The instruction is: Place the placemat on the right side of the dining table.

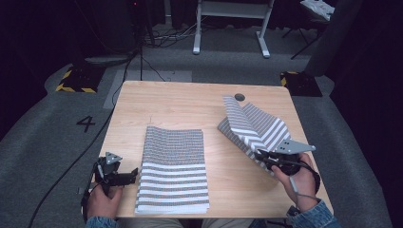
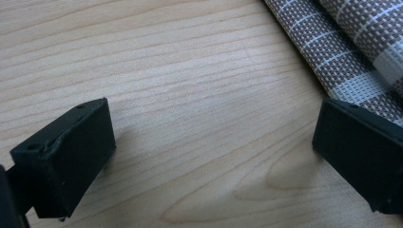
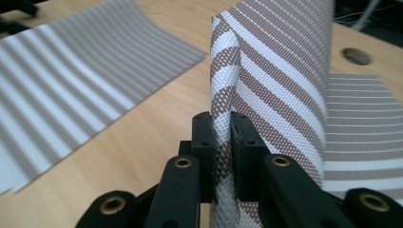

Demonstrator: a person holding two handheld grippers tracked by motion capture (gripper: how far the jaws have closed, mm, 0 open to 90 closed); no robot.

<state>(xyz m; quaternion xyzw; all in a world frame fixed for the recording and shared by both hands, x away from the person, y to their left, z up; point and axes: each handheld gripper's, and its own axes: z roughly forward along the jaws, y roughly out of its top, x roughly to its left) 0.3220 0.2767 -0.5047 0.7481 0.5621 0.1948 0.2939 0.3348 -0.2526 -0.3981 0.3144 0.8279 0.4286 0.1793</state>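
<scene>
Two striped brown-and-white woven placemats are on the wooden table (image 1: 190, 102). One placemat (image 1: 173, 166) lies flat near the front centre, also seen as a placemat (image 3: 71, 80) in the right gripper view. The other placemat (image 1: 254, 126) is folded over itself at the right, one corner lifted. My right gripper (image 1: 266, 156) is shut on that folded placemat's (image 3: 266, 61) doubled edge, which stands up between the jaws (image 3: 222, 152). My left gripper (image 1: 133, 175) rests open at the table's front left, just beside the flat placemat's (image 2: 342, 57) edge, with bare wood between its jaws.
A small round hole (image 1: 239, 97) sits in the tabletop near the far edge. Cables (image 1: 71, 164) run over the grey floor at the left. White desk legs (image 1: 228, 28) stand behind the table, and yellow-black floor markers (image 1: 76, 80) lie at either far corner.
</scene>
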